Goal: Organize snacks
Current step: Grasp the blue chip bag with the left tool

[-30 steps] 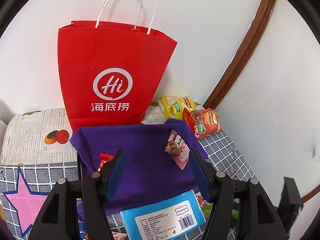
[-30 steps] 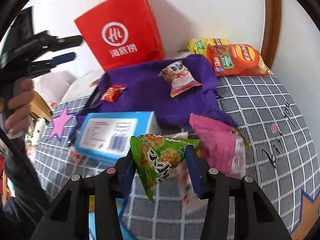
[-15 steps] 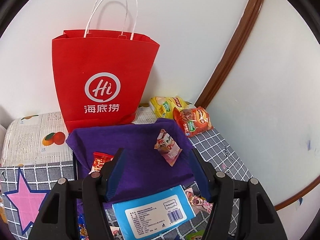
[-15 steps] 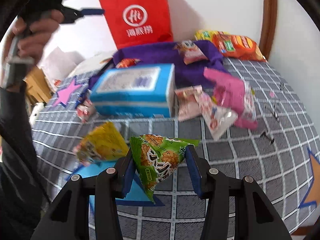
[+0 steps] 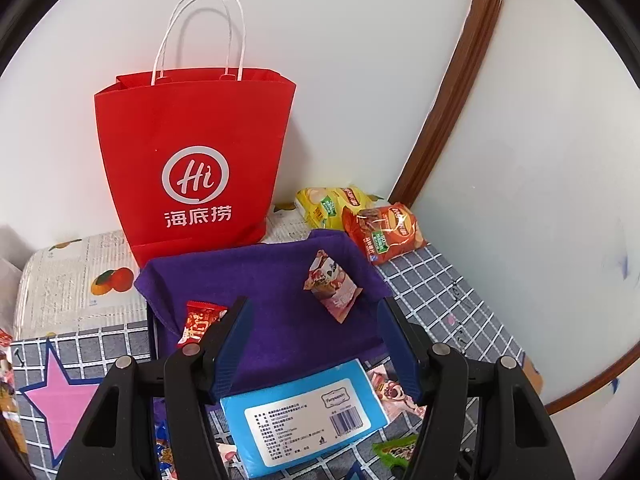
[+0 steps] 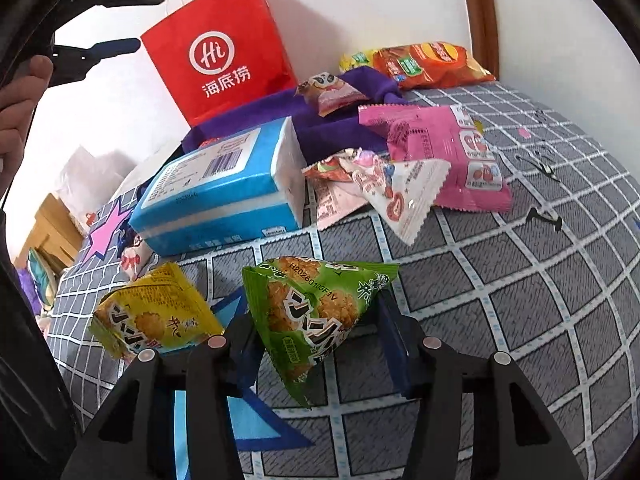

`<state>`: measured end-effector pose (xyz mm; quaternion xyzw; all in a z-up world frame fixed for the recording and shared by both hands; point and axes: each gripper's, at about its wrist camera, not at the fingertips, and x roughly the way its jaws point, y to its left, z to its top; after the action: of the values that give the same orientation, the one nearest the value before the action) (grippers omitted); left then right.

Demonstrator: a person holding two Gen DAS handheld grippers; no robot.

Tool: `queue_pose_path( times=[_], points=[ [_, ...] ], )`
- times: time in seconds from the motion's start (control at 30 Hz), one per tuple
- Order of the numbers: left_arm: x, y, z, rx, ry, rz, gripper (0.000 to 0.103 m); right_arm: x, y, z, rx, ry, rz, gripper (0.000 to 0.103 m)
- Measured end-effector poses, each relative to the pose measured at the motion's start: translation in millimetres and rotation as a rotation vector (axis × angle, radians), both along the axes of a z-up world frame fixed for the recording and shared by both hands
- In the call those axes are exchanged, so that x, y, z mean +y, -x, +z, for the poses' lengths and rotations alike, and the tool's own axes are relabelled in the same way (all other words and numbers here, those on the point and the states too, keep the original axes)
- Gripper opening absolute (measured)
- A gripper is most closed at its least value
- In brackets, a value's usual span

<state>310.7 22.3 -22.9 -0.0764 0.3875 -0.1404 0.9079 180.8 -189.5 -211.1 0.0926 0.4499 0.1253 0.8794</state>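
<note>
A paper bag [image 5: 192, 168] stands behind the cloth [image 5: 280, 320]; a tissue box [image 5: 304, 416] lies before it, chip bags [image 5: 384, 232] to its right.

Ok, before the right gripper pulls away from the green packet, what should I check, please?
1. Green packet lies on the checked cover, beside the yellow packet: ok.
2. Right gripper: jaws have just been opening, with the green packet between them. Packet free of both pads: cannot tell.
3. Left gripper open and empty: ok.
4. Blue box apart from the right gripper: ok.
</note>
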Motion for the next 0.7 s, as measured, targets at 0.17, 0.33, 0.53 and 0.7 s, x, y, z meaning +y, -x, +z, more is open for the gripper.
queue_pose_path(
  times=[0.17,0.33,0.53,0.7],
  points=[
    [-0.4,6.1,2.8,-0.005,-0.049,0.001,0.062,0.2,-2.1,3.8,-0.05,0.044,0.02,0.051],
    [27.9,33.3,-3.2,-0.021,-0.123,0.061,0.062,-2.6,-7.5,-0.1,-0.041,-0.005,0.059,0.051],
    [75.5,65.5,-35.9,0.023,-0.136,0.14,0.062,-1.1,-7.2,-0.2,-0.034,-0.014,0.09,0.051],
    [98.1,72.2,-89.6,0.114,-0.11,0.172,0.062,10.1,-4.9,0.6,-0.048,0.042,0.118,0.051]
  ],
)
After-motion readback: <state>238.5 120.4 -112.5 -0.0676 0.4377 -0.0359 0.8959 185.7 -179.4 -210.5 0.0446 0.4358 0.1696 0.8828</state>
